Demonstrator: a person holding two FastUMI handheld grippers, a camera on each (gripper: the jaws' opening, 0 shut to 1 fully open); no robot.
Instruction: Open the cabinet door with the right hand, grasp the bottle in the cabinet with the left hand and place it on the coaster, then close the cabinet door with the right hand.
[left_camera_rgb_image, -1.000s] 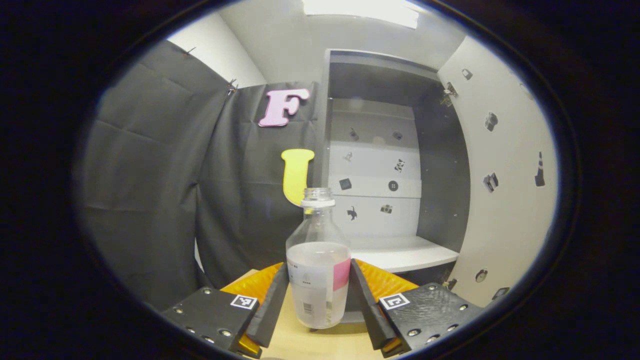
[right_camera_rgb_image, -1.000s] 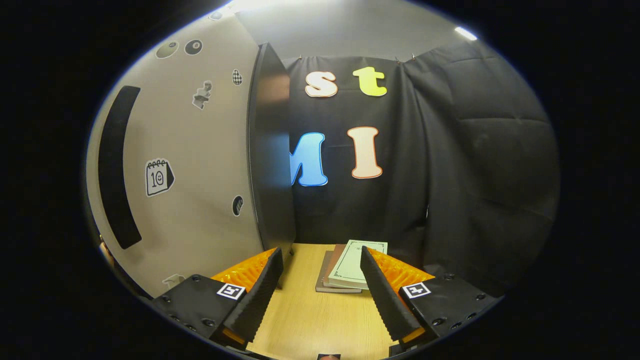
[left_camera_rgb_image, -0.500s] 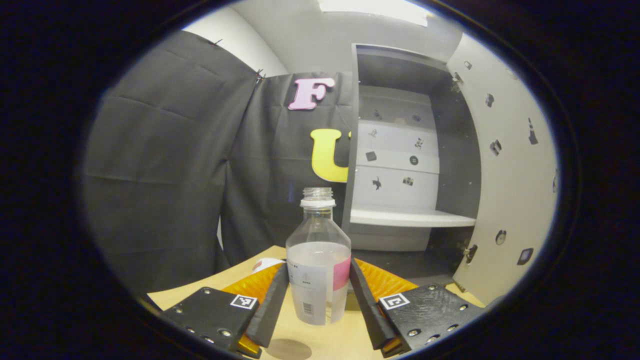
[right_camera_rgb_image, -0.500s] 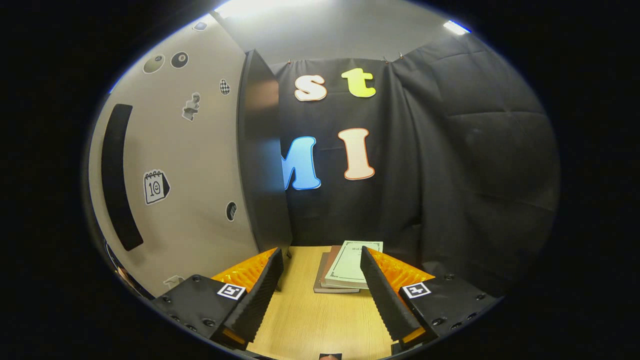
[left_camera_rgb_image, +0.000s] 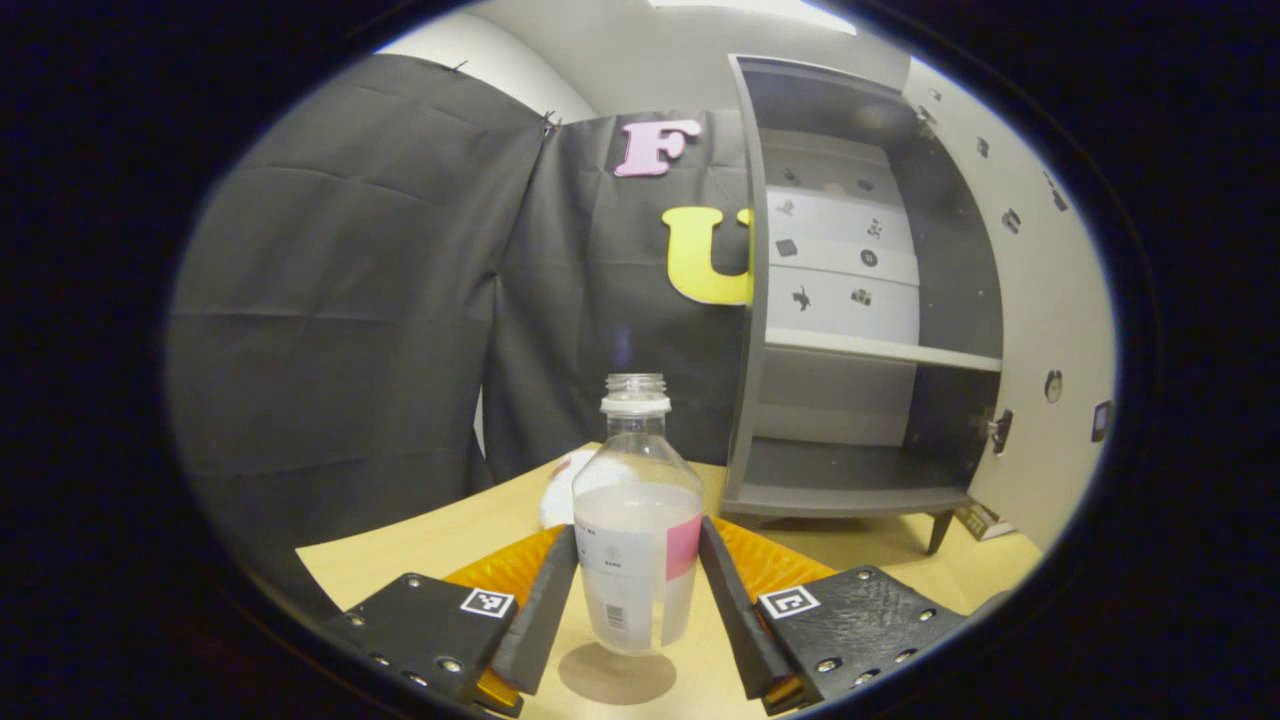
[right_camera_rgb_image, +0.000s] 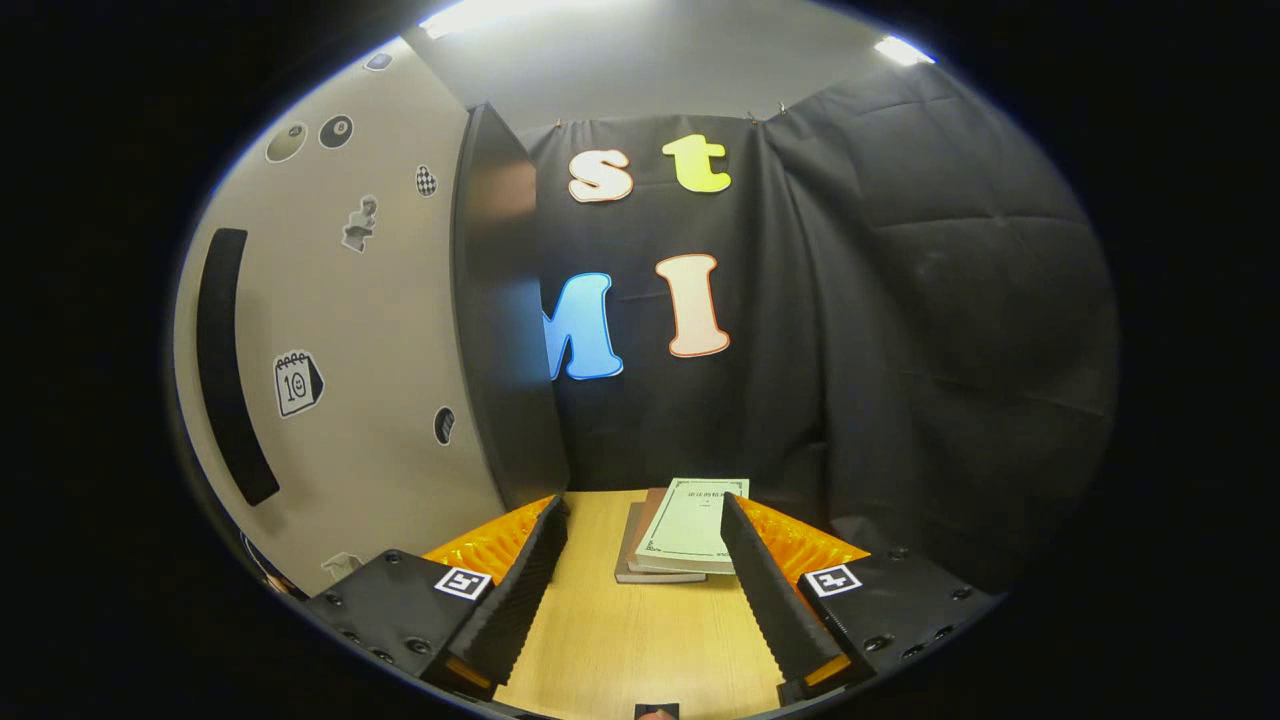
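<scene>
A clear bottle (left_camera_rgb_image: 637, 480) with a white and pink label and no cap is held upright between my left gripper's (left_camera_rgb_image: 638, 528) two fingers. It hangs a little above the wooden table (left_camera_rgb_image: 430, 545), and its shadow lies just below it. A white round coaster (left_camera_rgb_image: 560, 488) lies on the table right behind the bottle, partly hidden by it. The grey cabinet (left_camera_rgb_image: 850, 400) stands at the right with its door (left_camera_rgb_image: 1045, 300) swung wide. My right gripper (right_camera_rgb_image: 643, 503) is open over the table, beside the door's outer face (right_camera_rgb_image: 340, 330) with its black handle (right_camera_rgb_image: 225, 370).
A stack of books (right_camera_rgb_image: 685, 525) lies on the table (right_camera_rgb_image: 640, 640) just beyond the right gripper's fingers. The cabinet has a white shelf (left_camera_rgb_image: 880, 348) and stands on short legs (left_camera_rgb_image: 935, 530). Black cloth walls close in the back and left.
My left gripper has drawn the bottle out of the cabinet, leftwards and down towards the table; the coaster has come into sight. The right gripper has drifted slightly and stays open.
</scene>
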